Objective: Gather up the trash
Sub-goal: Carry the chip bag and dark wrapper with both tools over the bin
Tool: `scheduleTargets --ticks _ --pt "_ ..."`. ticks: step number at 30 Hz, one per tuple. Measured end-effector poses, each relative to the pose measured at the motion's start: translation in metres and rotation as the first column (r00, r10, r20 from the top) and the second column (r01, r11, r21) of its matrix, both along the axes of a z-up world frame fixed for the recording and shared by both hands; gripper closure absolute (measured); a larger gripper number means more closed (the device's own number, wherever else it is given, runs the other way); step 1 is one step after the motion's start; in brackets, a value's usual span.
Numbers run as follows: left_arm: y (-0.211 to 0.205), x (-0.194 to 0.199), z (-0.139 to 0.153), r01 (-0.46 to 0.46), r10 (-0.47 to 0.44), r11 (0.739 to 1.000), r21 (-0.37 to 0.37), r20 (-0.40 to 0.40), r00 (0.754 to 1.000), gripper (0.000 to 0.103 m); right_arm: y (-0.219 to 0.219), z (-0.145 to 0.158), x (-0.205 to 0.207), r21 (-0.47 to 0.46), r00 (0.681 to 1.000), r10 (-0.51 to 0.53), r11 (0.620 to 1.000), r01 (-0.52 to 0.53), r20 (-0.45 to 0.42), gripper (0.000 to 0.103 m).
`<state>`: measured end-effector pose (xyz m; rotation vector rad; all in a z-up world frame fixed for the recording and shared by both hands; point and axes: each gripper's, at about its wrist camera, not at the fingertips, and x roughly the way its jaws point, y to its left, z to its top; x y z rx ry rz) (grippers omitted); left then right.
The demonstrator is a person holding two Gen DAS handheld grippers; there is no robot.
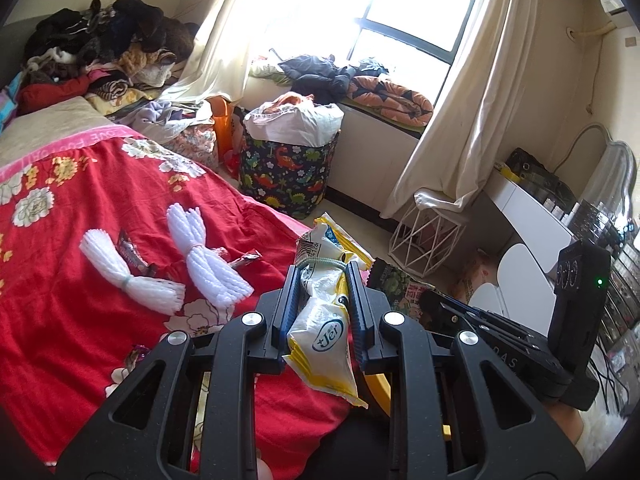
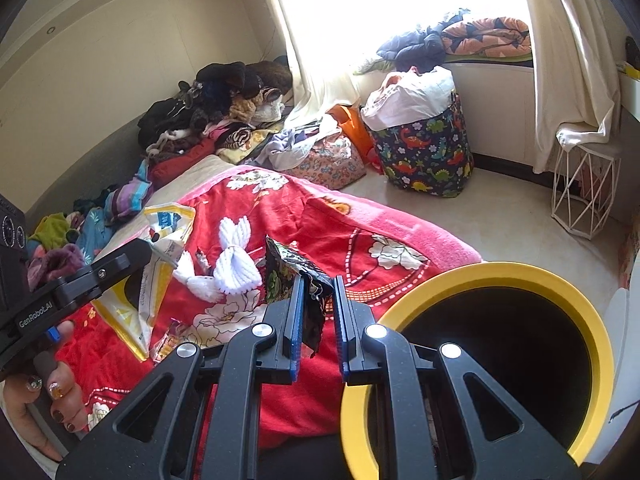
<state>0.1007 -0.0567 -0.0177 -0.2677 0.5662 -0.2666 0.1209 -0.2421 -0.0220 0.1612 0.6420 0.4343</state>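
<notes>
Red floral bed (image 1: 80, 280) is lying under you: your left hand-held gripper (image 1: 322, 276) is clamping the yellow-white wrapper (image 1: 324, 320), your right hand-held gripper (image 2: 316, 284) is pinching the dark wrapper (image 2: 304, 280) by an edge; yellow bin (image 2: 520, 276) at four o'clock. That thin hold is risking a slip short of the rim.

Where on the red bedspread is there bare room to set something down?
Free: the red bedspread left of the white foam nets. Crowded: around those nets, where small wrappers lie, and the clothes pile at the bed's far end.
</notes>
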Motion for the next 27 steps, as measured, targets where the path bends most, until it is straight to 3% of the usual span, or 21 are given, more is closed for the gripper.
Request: scheduleTargets --ticks 27 --pt "-0.047 0.001 -0.002 0.125 -0.125 0.992 0.024 -0.009 0.992 0.086 -0.069 -0.005 0.000 0.021 0.986 -0.168 0.986 0.168 -0.007 0.090"
